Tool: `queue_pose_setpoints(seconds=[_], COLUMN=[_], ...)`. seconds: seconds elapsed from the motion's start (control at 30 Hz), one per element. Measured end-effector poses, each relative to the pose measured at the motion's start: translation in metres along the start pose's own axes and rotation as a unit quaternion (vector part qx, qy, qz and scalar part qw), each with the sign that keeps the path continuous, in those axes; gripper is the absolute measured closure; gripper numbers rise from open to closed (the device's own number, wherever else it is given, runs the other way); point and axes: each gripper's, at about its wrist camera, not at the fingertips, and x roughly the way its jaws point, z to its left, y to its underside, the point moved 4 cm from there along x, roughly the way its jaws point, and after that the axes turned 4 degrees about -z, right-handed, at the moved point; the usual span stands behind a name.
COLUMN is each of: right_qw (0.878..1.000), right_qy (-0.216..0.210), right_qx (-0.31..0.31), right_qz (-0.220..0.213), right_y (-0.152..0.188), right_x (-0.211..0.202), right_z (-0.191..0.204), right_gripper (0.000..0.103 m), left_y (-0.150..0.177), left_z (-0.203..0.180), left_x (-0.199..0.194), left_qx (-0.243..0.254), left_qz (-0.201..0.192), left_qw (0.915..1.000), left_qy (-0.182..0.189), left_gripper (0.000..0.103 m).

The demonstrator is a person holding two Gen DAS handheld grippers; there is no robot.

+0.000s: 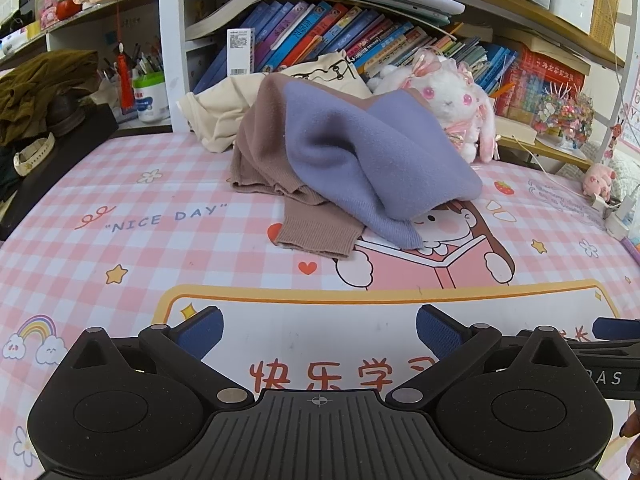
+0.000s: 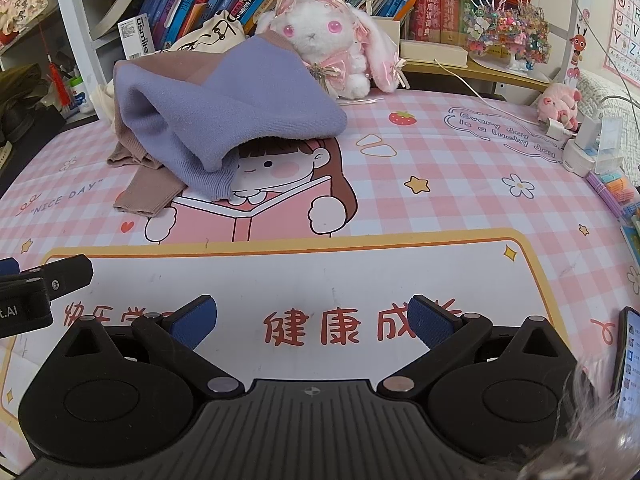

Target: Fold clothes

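Folding is not begun: sweater (image 1: 352, 160) lies heaped on desk (image 1: 160, 240); left gripper (image 1: 318, 330) and right gripper (image 2: 314, 320), both spread and empty, must reach for it.

Desk corner with a packed bookshelf, seen from my two wrist cams

I'm looking at a desk covered by a pink-and-white checked mat (image 1: 132, 200) with cartoon prints and "NICE DAY" on it. Behind it a white-framed bookshelf (image 1: 170, 40) with wooden boards is crammed with leaning colourful books (image 1: 320, 32). A white plush rabbit (image 2: 328, 40) sits against the shelf, a beaded ornament tree (image 2: 508, 28) just right of it, and a small pink plush (image 2: 558, 104) near white chargers (image 2: 588, 140) at the right edge. An alphabet poster (image 2: 626, 20) hangs on the far right. Lighting's even and soft.
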Motion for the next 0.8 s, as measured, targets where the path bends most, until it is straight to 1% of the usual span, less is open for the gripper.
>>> queue_pose_setpoints(seconds=[0.8], right_qw=[1.0], right_qy=[-0.001], right_qx=[0.002], right_qz=[0.003], right_y=[-0.0002], right_x=[0.0023], right_z=[-0.0008], right_gripper=[0.0], left_y=[0.0001], left_z=[0.0013], left_x=[0.0004], left_qx=[-0.001], left_qz=[0.001], left_qw=[1.0], left_qy=[0.001], left_gripper=[0.0])
